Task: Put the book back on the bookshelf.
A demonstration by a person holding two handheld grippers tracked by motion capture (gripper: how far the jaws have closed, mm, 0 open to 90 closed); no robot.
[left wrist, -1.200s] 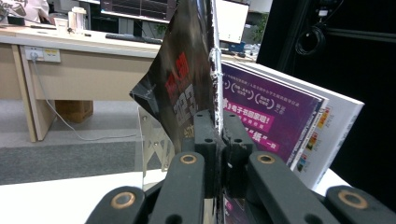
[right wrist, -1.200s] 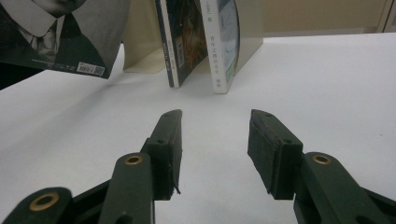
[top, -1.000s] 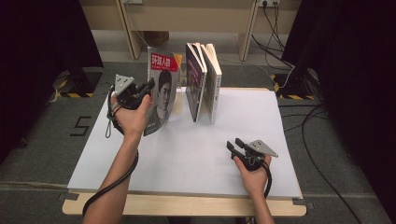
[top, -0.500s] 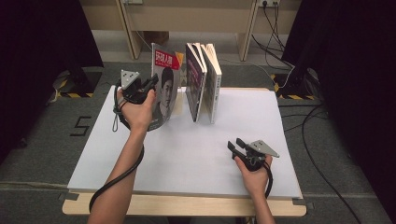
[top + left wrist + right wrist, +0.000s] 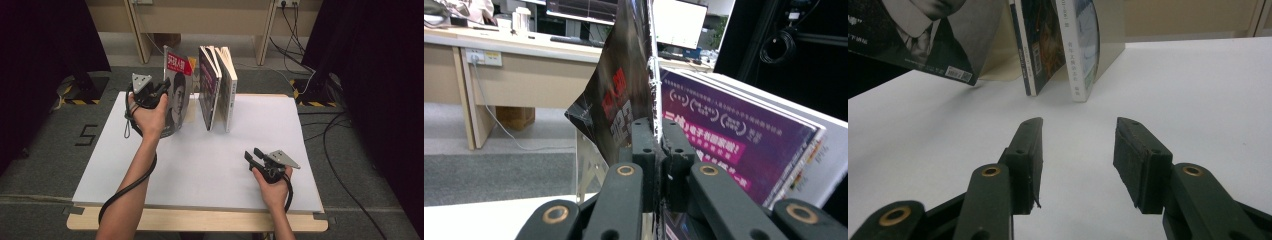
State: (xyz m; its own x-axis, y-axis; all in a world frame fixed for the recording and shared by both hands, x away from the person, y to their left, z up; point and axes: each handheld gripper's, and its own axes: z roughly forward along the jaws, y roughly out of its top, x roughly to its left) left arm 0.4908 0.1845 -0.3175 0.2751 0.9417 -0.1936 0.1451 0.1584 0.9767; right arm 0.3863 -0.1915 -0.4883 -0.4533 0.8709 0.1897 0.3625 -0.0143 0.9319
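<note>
gripping the magazine (image 5: 176,95) by its edge, the left gripper (image 5: 159,90) sits in the upper left of the high view, its fingers (image 5: 644,150) clenched on the thin cover, as the left gripper view shows at its centre. the magazine stands upright but tilted near the far edge of the bench (image 5: 200,165), just left of the books (image 5: 217,85), which stand in a row at upper centre against a pale bookend (image 5: 1110,25). in the right gripper view its lower corner at upper left looks lifted off the bench, though the contact is hard to judge.

the right gripper (image 5: 256,159) rests at lower right of the high view, well apart from everything, fingers (image 5: 1028,155) released with white bench between them.

risks, as i judge them: the pinch is on a floppy sheet, so the cover may bend or tear at the fingers, and the creasing seen in the left gripper view hints at that strain. the pages could sag and fan open, dragging the magazine out of the grip. swung toward the row, it could knock the nearest book, which already leans, and tip the books over. with the right gripper so far off, nothing steadies the row or catches a slip.
</note>
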